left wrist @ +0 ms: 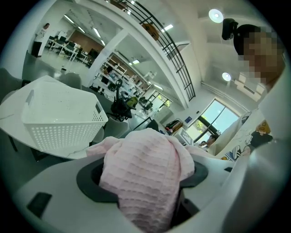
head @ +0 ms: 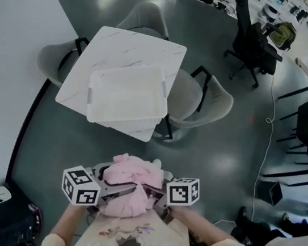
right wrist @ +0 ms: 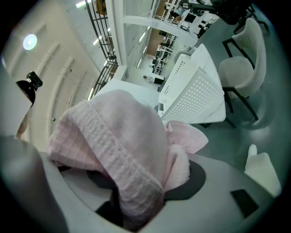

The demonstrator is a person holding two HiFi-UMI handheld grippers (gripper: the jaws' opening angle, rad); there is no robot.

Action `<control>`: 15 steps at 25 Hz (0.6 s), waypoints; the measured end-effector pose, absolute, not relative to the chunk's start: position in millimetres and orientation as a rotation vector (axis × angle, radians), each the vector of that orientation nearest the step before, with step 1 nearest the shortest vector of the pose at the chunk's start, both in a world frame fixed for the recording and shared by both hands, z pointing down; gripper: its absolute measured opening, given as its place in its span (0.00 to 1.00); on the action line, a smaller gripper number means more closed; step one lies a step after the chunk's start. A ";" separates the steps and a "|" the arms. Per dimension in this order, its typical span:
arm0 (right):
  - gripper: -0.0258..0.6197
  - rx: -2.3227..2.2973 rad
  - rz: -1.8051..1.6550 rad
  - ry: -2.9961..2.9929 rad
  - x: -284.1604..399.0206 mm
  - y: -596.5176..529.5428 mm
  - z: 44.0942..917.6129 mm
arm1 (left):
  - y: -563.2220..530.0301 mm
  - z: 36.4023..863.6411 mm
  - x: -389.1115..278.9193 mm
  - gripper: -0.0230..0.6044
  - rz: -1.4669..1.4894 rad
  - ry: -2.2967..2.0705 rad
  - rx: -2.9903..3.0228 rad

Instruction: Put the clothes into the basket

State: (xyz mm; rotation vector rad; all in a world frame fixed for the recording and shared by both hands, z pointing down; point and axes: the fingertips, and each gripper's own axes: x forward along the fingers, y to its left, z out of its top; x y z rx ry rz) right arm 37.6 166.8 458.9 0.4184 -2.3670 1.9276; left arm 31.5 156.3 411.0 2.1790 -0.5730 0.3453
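Clothes here come down to one pink waffle-knit garment (head: 128, 189), and it is not in the basket yet. I have it bunched up in the air close to my chest, well short of the near edge of the surface (head: 138, 45). Both claws hold it. The left claw (left wrist: 144, 189) is clamped on a thick wad of the fabric, which fills the gap between its jaws and spills over the top. The right claw (right wrist: 132, 193) is closed on another fold of the same garment, its jaws held fairly wide by the bulk of cloth between them.

The white perforated basket (head: 125, 118) sits on the near part of the white marble-look surface, its front wall about level with the near edge. From the head view its inside looks bare, though I cannot rule out something pale lying flat in it.

By my reading, the pick-up is done and the transfer is all that remains: carry the bundle forward over the basket rim, let both claws go, and check that no sleeve hangs outside. I see no other clothes waiting anywhere.
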 end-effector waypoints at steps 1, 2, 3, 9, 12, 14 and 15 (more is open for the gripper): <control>0.43 0.412 1.926 -2.371 41.1 157.4 457.6 | 147.1 410.0 35.3 0.61 0.347 -0.580 2.179; 0.43 0.402 1.926 -2.376 44.6 149.6 456.6 | 139.5 409.0 39.2 0.61 0.354 -0.588 2.180; 0.43 0.389 1.928 -2.381 47.6 142.7 456.0 | 132.6 407.8 42.6 0.61 0.365 -0.600 2.181; 0.43 0.259 1.893 -2.368 36.7 107.8 460.2 | 99.2 412.3 31.4 0.61 0.319 -0.720 2.138; 0.43 0.214 1.881 -2.372 32.4 100.7 458.1 | 91.9 409.1 26.7 0.61 0.309 -0.767 2.129; 0.43 0.200 1.878 -2.363 24.4 95.2 460.1 | 85.6 409.9 17.6 0.61 0.297 -0.782 2.113; 0.43 0.201 1.877 -2.356 18.9 90.9 461.6 | 81.4 411.8 11.6 0.61 0.283 -0.785 2.101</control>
